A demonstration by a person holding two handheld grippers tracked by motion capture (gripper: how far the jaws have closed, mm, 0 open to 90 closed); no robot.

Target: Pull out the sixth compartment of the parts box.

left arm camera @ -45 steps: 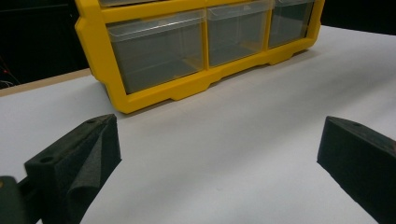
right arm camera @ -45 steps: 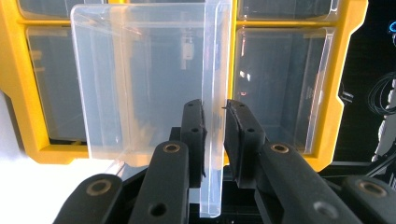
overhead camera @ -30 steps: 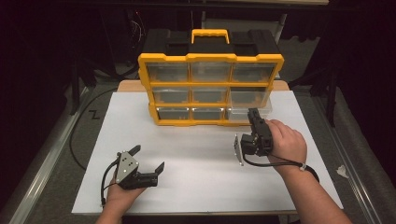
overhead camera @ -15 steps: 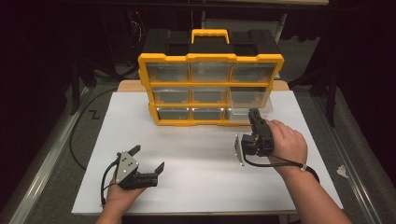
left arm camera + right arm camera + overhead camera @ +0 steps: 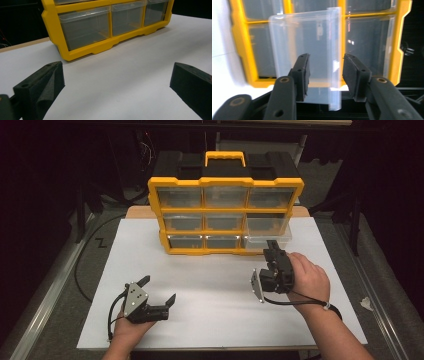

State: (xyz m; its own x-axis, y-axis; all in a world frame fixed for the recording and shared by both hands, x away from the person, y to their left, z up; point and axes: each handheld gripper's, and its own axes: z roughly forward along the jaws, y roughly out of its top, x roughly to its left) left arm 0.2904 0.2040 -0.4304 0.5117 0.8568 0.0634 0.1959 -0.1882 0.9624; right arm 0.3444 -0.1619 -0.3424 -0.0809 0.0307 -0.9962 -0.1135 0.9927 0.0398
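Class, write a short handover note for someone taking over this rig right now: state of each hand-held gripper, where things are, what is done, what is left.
Left hand-held gripper: open, holding nothing, low over the white board, apart from the yellow organizer.
Right hand-held gripper: jaws either side of the clear drawer; whether they grip it is unclear.
Done: bottom-right drawer partly pulled out; the other drawers sit closed.
Left, probably: draw it fully out, or push it back.

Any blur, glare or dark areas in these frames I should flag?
Right gripper view: the pulled-out clear drawer is smeared, its edges ghosted. Left gripper view: the jaws are soft, the yellow organizer fairly sharp. High view: the white table is evenly lit, the surroundings nearly black.
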